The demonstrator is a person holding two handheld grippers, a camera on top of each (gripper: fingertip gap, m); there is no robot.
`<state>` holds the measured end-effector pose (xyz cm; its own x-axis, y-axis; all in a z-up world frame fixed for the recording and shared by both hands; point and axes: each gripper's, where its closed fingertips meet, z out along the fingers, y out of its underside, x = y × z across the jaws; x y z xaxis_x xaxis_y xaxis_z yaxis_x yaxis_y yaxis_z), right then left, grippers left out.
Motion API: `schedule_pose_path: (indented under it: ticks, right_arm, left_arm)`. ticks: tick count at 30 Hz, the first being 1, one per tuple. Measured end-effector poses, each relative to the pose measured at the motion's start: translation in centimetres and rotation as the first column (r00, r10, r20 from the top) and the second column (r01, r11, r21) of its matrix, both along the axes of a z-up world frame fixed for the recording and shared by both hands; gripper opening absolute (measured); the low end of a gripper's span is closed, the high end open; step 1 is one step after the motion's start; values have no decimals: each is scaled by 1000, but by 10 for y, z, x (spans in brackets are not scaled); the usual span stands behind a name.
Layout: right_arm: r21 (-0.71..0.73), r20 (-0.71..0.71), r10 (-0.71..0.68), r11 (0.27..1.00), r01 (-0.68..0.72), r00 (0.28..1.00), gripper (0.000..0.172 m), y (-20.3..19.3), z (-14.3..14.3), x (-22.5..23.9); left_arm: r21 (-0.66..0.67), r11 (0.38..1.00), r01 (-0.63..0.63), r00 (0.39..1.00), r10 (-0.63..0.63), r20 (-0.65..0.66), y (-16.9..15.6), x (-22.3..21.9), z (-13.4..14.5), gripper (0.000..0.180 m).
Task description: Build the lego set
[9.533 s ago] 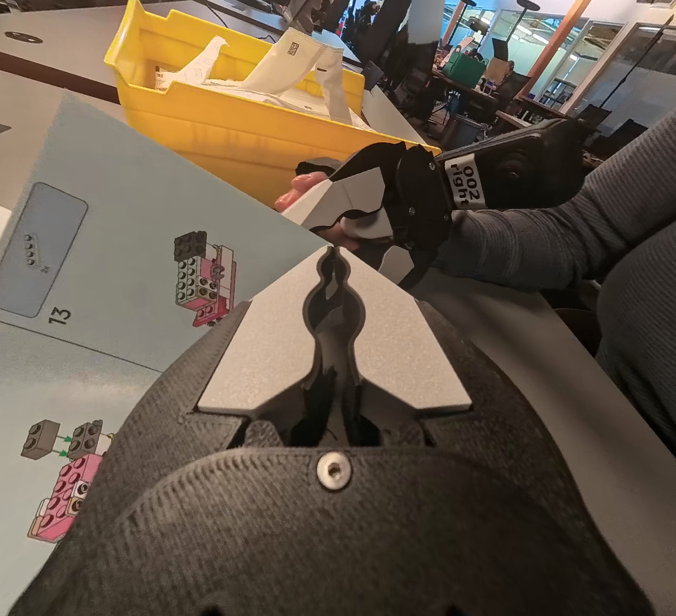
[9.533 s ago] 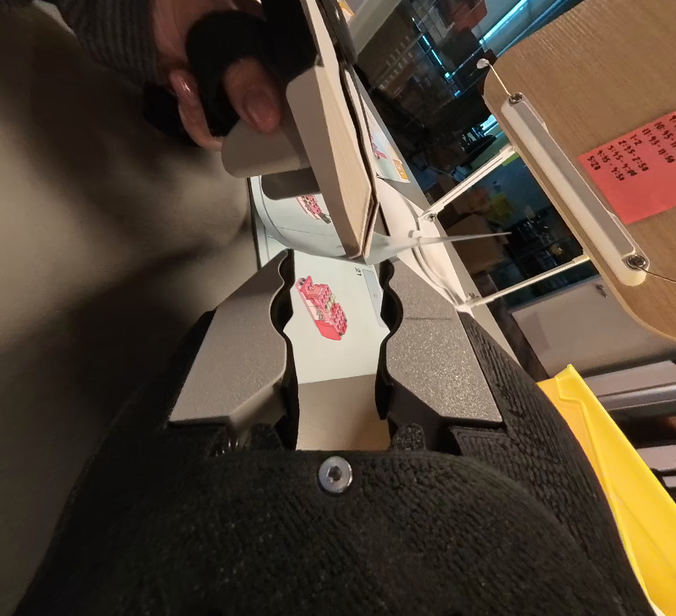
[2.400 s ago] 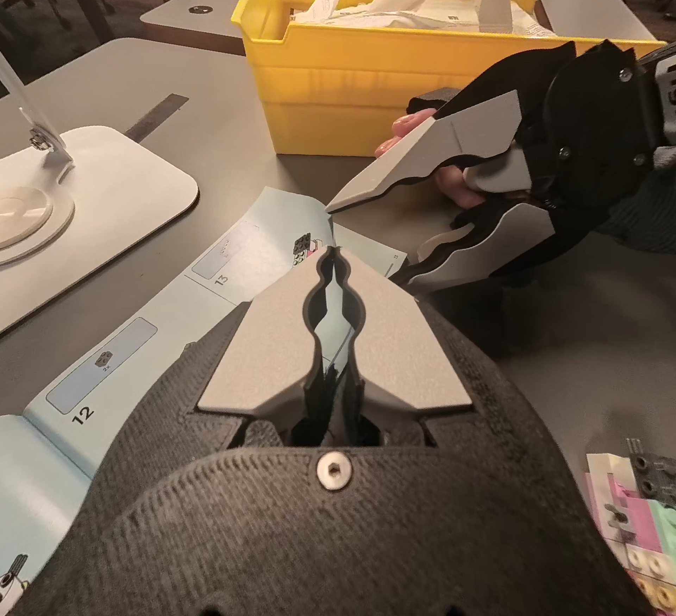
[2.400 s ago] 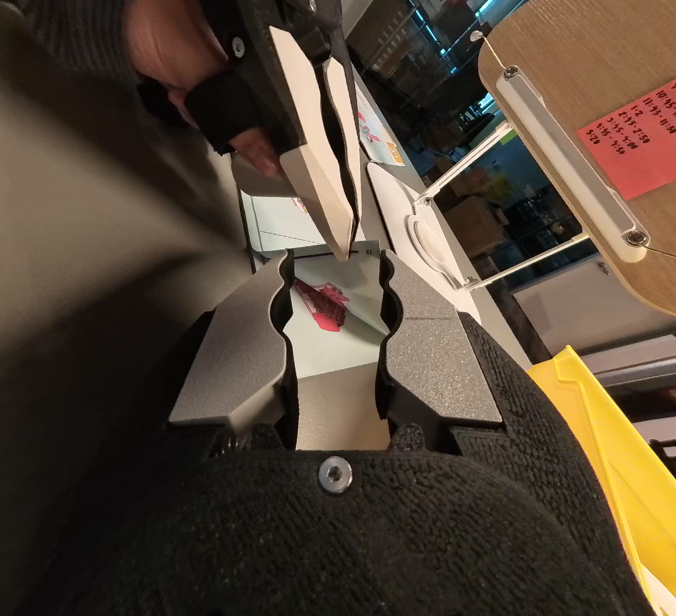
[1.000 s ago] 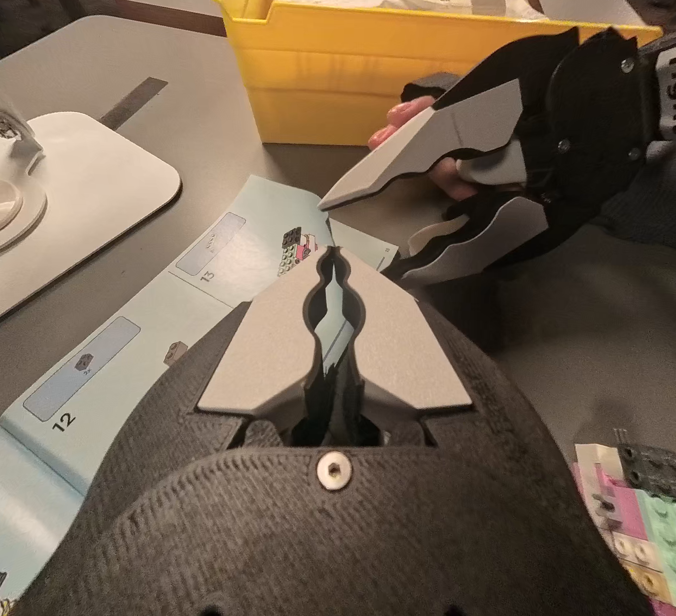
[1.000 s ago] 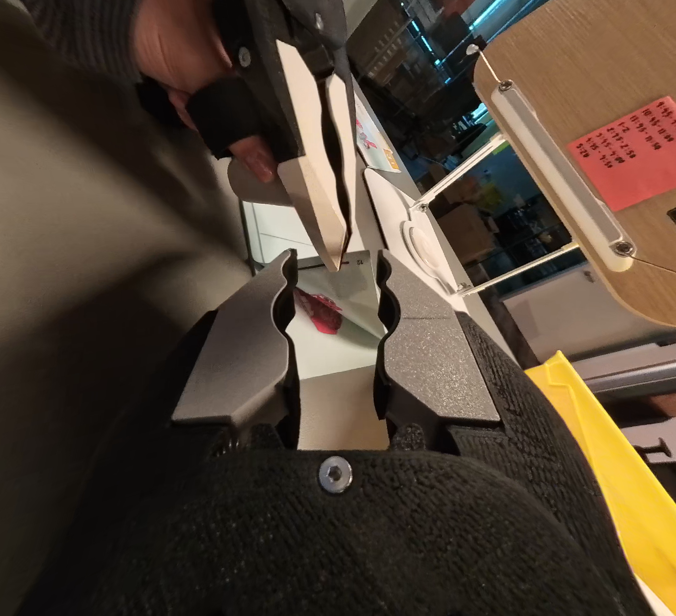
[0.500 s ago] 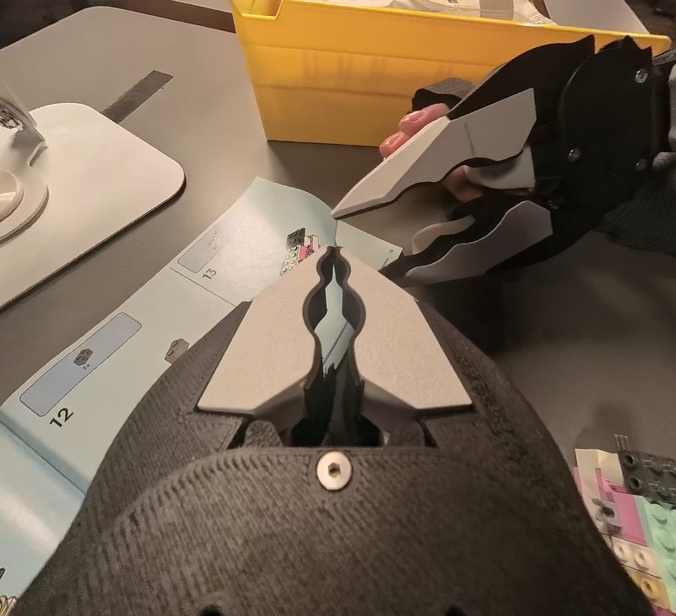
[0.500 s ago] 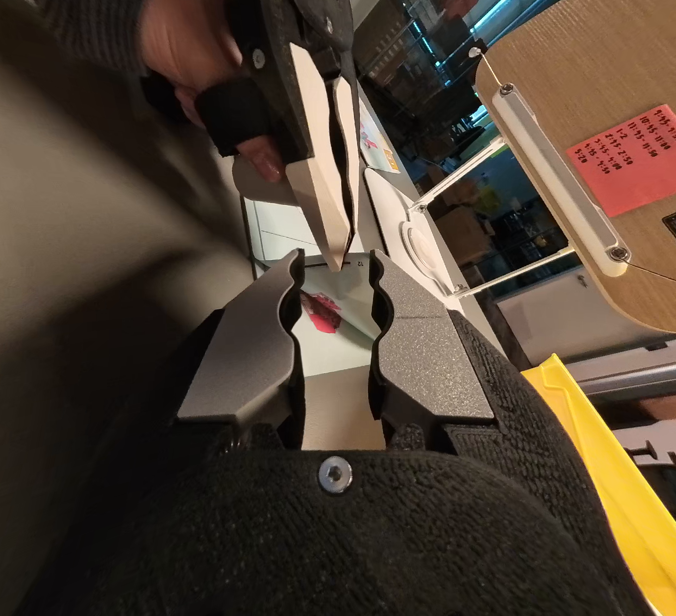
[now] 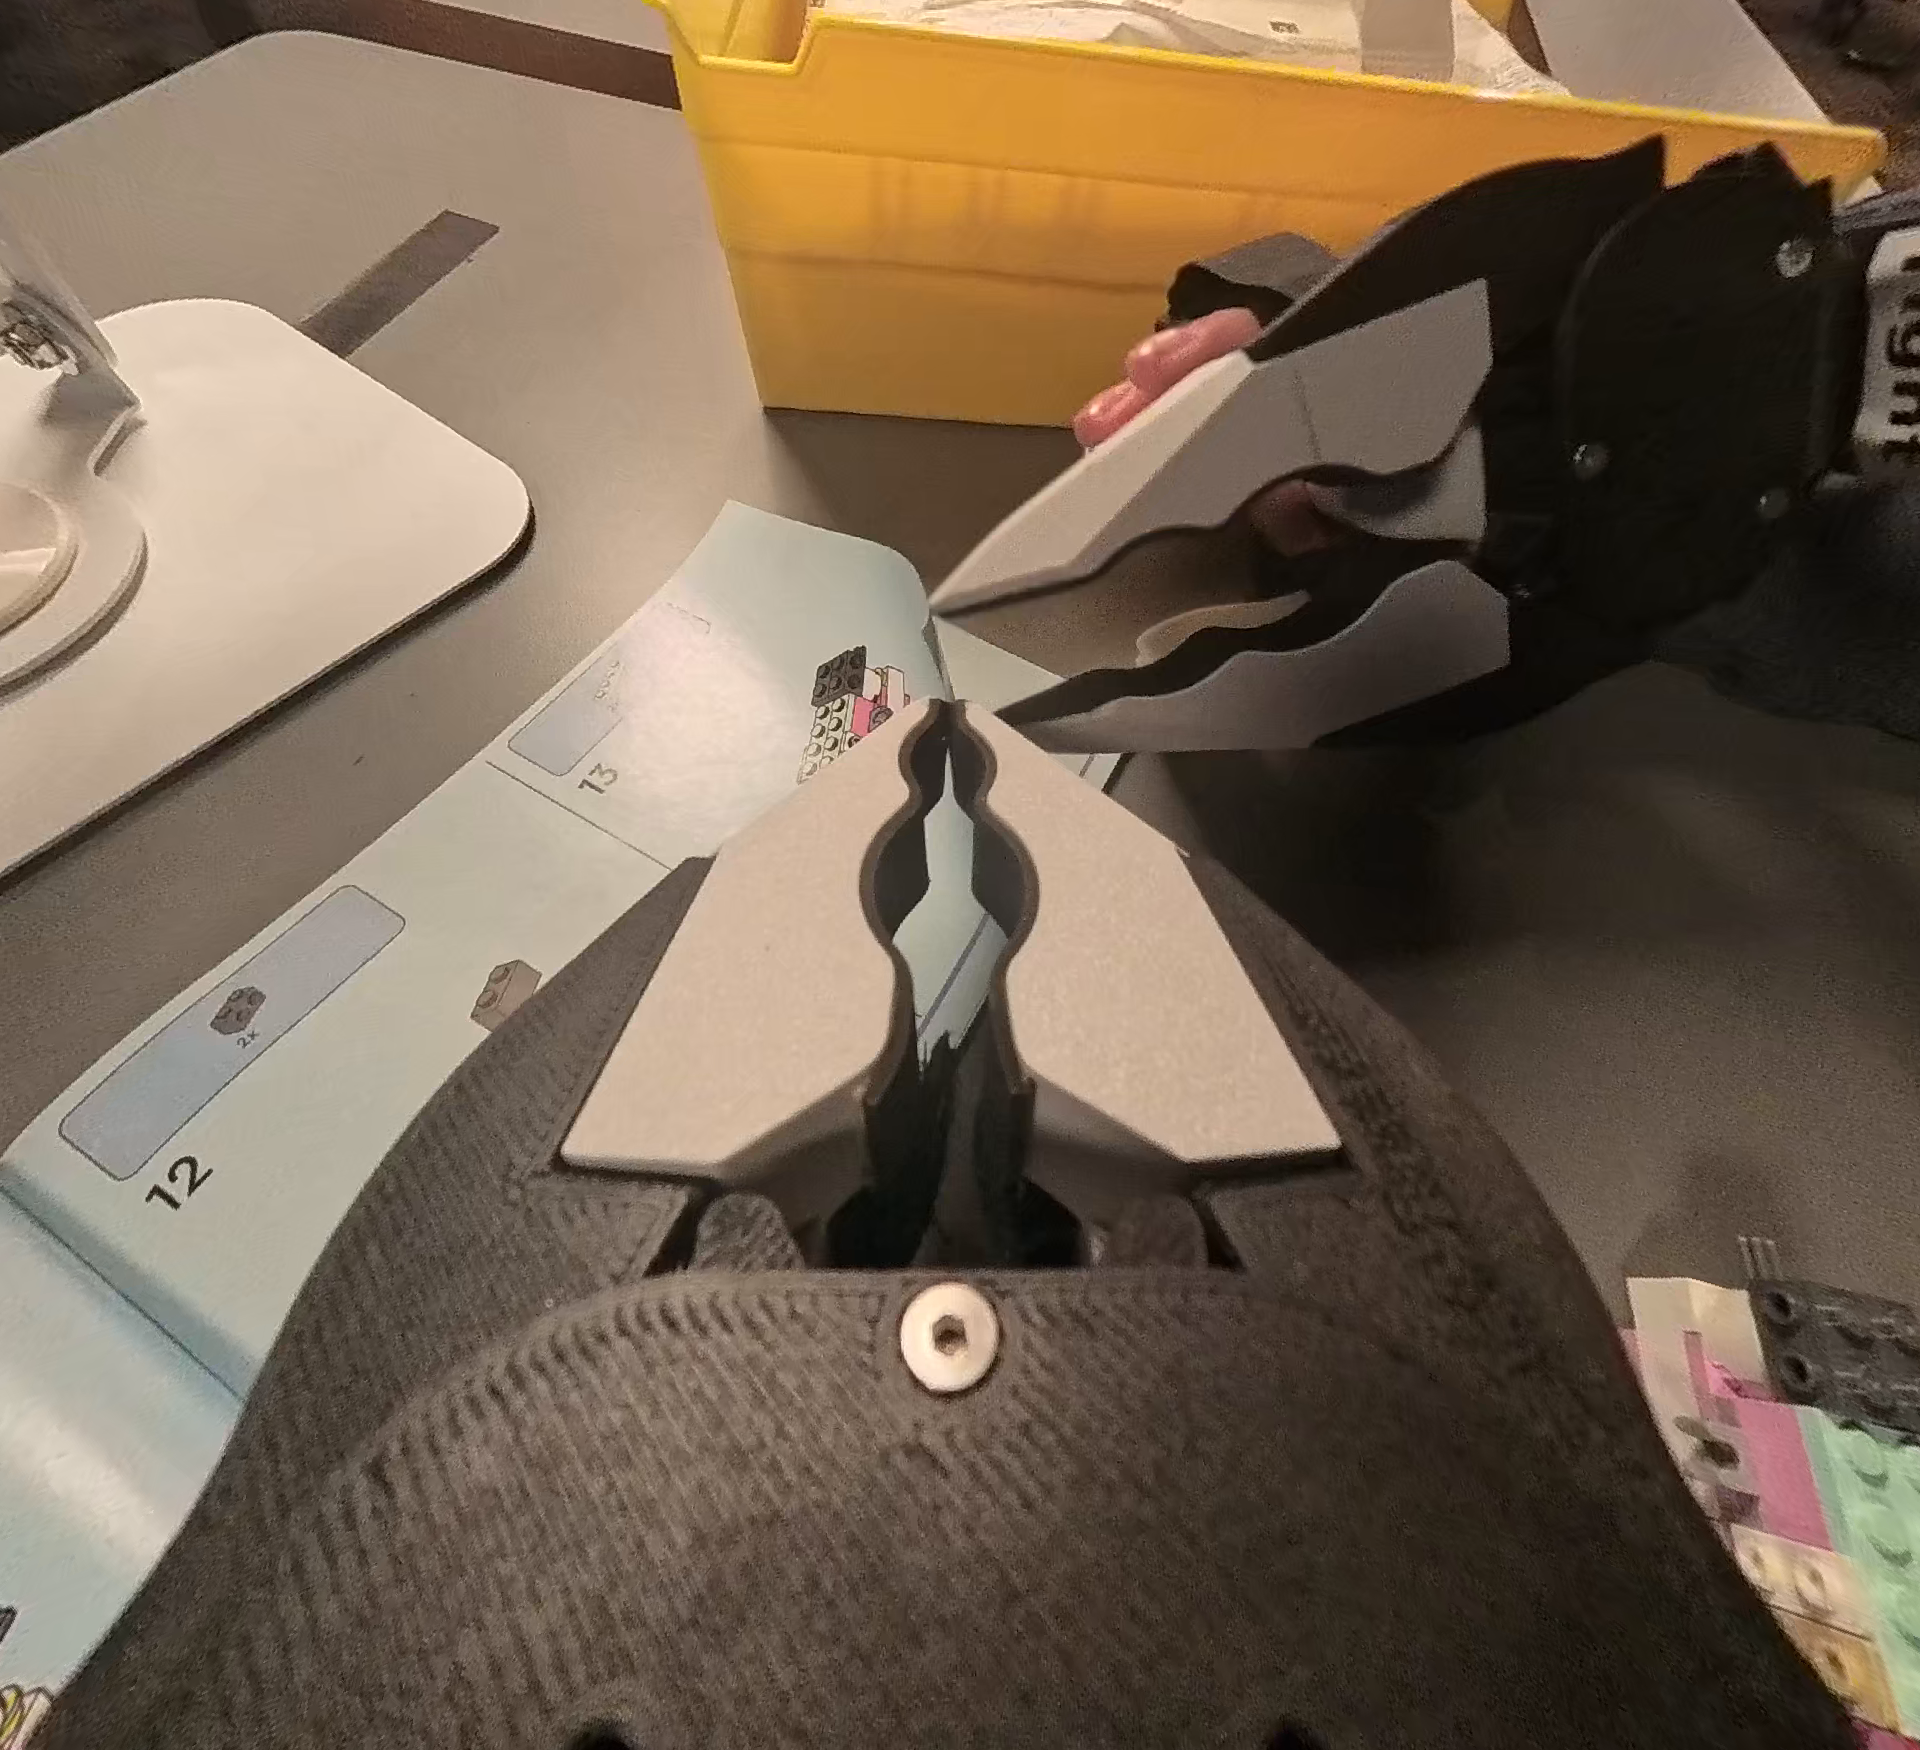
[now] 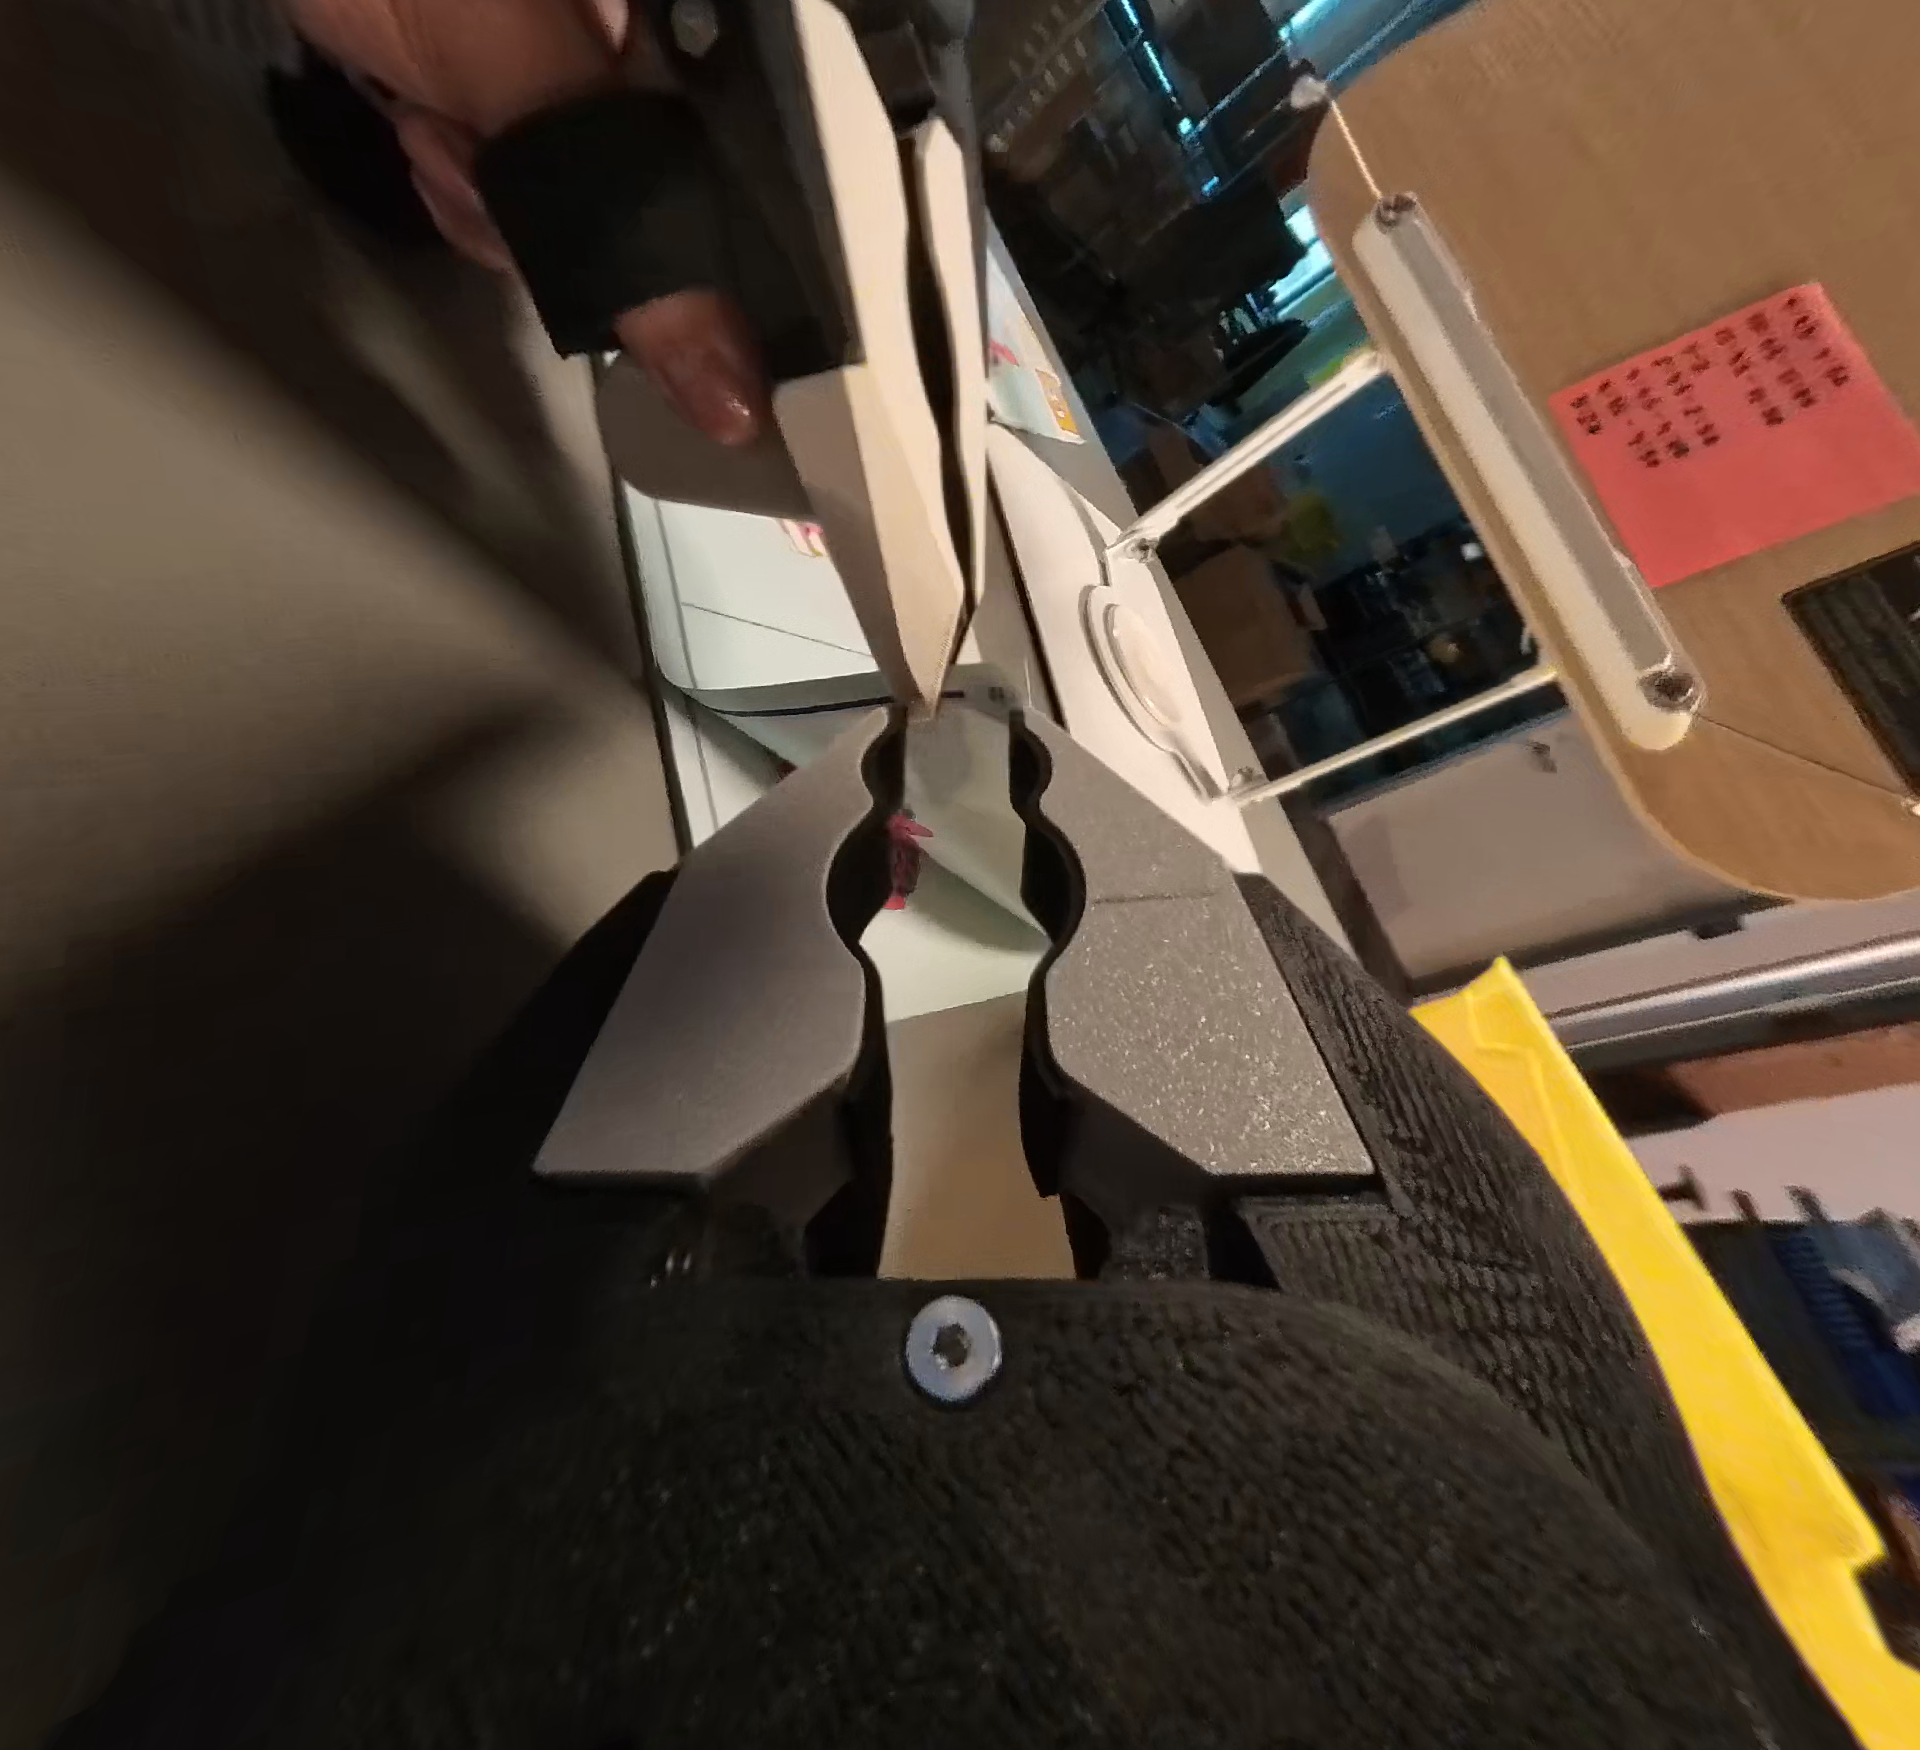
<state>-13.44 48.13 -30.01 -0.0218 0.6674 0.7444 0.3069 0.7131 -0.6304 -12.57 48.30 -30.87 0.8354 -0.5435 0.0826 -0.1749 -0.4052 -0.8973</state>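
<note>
A light-blue brick-building instruction booklet [image 9: 436, 869] lies open on the grey table [image 9: 1558, 973]. My left gripper [image 9: 945, 708] is shut on the edge of one raised, curling page [image 9: 790, 640]. In the right wrist view its fingertips [image 10: 925, 661] come down onto that page [image 10: 966, 817]. My right gripper [image 9: 971, 661] reaches in from the right. Its two fingers stand one above and one below the page's free corner, still apart. In its own view the right gripper [image 10: 948, 718] has the page between its fingers, with a gap on both sides.
A yellow bin [image 9: 1039, 246] of white paper bags stands behind the booklet and also shows in the right wrist view [image 10: 1662, 1388]. A white stand base [image 9: 260, 474] lies at the left. A pastel brick assembly [image 9: 1787, 1451] sits at the lower right. A wooden board [image 10: 1662, 142] hangs on the stand. My two grippers' fingertips are within a few centimetres of each other. The pastel brick assembly [image 9: 1787, 1451] is about equally far from each gripper, around 15 cm.
My right gripper's fingers have closed steadily around the raised page's corner and moved a little closer to it. My left gripper has stayed shut on the page, barely moving.
</note>
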Motion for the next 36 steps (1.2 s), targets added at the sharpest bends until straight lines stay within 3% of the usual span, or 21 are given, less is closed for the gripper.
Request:
schedule_pose_path:
  ticks: [3,7,12,16,20,24,28,33,36]
  right_arm:
    - [-68,-15,-15,998,14,1000,27,3,3,1]
    - [-93,-45,-45,995,41,998,32,8,8,1]
    - [-159,-78,-69,986,56,995,35,13,14,3]
    - [-201,-39,-176,966,164,984,26,22,6,-3]
    - [-236,-48,-301,930,282,953,1,32,9,-18]
    - [-249,-54,-351,911,328,935,0,44,10,-36]
    - [-273,-106,-308,923,271,945,0,38,19,-59]
    - [-212,-129,-211,960,181,969,0,24,21,-69]
    - [-204,-110,-195,964,170,975,0,22,18,-70]
  left_arm:
    - [9,1000,-7,1000,7,-20,-1,-1,0,0]
    - [113,988,-105,989,116,-95,-8,-13,12,0]
    - [326,900,-289,951,308,-10,-30,-38,46,0]
    - [408,877,-255,965,204,164,-52,-33,70,0]
    - [394,895,-211,950,93,297,-58,-31,77,0]
    - [371,918,-140,948,17,317,-61,-22,74,0]
    - [344,932,-110,952,-1,305,-59,-18,67,0]
    - [416,882,-222,928,61,368,-52,-32,85,46]
    - [385,865,-323,898,151,413,-43,-50,91,48]
